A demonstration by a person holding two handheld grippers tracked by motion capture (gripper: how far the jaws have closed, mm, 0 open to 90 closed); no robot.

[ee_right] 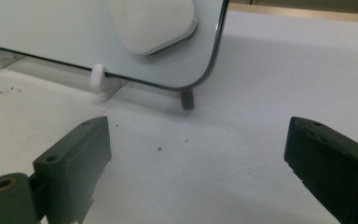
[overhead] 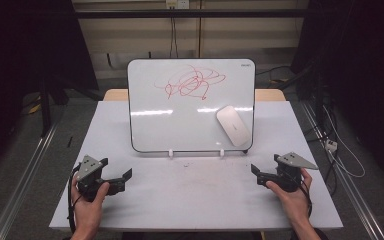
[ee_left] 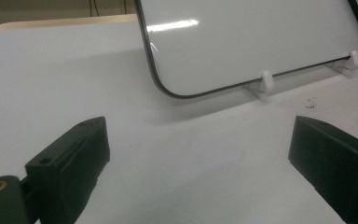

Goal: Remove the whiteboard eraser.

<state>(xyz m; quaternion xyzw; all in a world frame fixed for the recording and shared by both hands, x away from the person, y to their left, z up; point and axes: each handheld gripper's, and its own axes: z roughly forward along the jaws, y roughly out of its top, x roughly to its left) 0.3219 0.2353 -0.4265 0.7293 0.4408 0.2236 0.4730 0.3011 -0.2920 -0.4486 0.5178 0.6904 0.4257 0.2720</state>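
With both jaws spread wide and empty near the table's front edge, the right gripper [overhead: 260,176] should, I'd say, approach the white eraser [overhead: 233,125] clinging low on the whiteboard [overhead: 180,120] squarely, while the left gripper [overhead: 122,179] waits.

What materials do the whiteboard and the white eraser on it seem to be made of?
The whiteboard looks like a glossy coated panel with a thin dark rim: lamp reflections streak across it, and red marker scribbles sit on its surface. The white eraser looks like smooth matte plastic, judging by its soft sheen and rounded edges; it stays on the tilted board, so it is perhaps magnetic.
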